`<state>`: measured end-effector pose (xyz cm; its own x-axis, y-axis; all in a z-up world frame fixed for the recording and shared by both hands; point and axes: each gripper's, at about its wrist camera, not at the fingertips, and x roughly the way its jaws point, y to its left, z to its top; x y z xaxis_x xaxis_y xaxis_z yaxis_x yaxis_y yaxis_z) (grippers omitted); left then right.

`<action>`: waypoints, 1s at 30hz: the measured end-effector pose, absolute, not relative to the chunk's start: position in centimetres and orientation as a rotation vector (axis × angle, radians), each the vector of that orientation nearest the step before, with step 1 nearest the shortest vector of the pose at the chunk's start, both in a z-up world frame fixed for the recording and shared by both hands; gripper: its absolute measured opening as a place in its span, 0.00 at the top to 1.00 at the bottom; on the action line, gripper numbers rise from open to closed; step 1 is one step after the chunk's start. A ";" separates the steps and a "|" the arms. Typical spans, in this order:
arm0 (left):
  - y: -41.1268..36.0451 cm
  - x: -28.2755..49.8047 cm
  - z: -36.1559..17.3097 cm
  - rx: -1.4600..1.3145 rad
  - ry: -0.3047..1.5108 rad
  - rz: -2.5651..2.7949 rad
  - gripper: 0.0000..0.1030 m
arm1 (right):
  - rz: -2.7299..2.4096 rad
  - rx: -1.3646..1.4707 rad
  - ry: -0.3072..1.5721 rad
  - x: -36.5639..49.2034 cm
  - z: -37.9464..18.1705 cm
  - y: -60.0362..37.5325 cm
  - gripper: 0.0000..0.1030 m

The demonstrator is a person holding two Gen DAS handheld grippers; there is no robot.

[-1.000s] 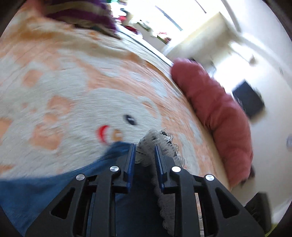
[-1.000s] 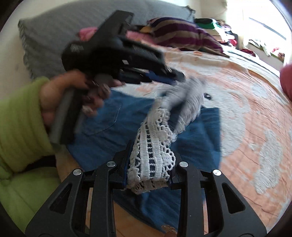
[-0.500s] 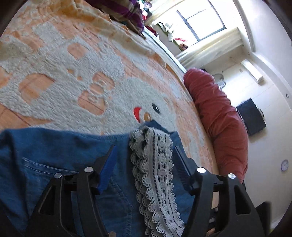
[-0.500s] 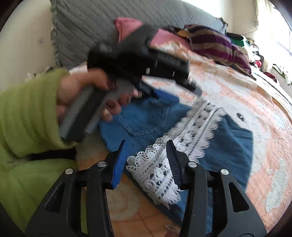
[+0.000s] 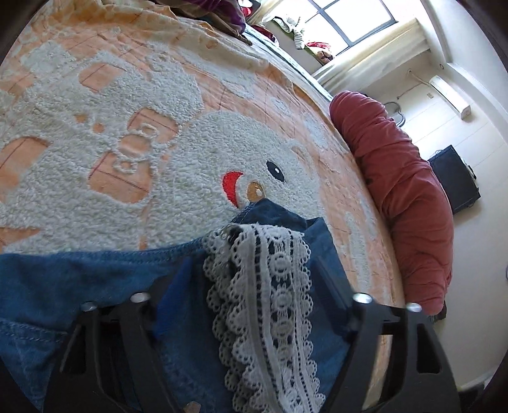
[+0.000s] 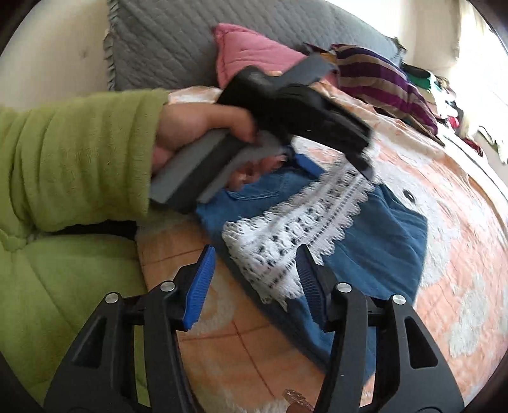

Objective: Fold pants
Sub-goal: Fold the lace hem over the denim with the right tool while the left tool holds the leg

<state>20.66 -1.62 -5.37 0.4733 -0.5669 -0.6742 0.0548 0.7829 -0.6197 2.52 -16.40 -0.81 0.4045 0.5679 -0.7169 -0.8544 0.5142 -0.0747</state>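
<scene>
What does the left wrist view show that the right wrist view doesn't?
Only the left wrist view shows the long red bolster pillow and bright window. Only the right wrist view shows the green-sleeved hand, grey quilted cushion and pink pillow. Both show the blue denim pants with white lace trim on the orange-and-white blanket.

You see: peach snowman blanket (image 5: 177, 152) on bed | red bolster (image 5: 403, 190) far right | grey quilted pillow (image 6: 177, 41), striped cloth (image 6: 384, 82) far side

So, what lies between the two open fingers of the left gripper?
In the left wrist view, the white lace strip runs between the left gripper's spread fingers, lying on the blue denim pants.
</scene>
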 end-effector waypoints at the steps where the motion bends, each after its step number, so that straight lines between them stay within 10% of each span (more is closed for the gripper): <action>1: -1.7 20.9 -5.6 -0.587 1.025 -0.399 0.62 | 0.927 -0.497 0.699 2.7 -1.2 -16.1 0.63; 3: -1.9 21.1 -5.6 -0.580 1.025 -0.395 0.81 | 0.929 -0.484 0.750 3.4 -2.0 -15.8 0.87; 13: -0.2 20.4 -4.0 -0.545 0.975 -0.377 0.84 | 0.994 -0.403 0.766 4.0 -2.1 -15.2 0.90; 22: 1.5 18.8 -4.3 -0.588 0.957 -0.357 0.46 | 1.024 -0.315 0.752 3.9 -0.4 -17.3 0.67; 30: 1.6 12.8 -2.4 -0.524 0.966 -0.349 0.44 | 0.861 -0.289 0.728 5.4 0.5 -21.5 0.65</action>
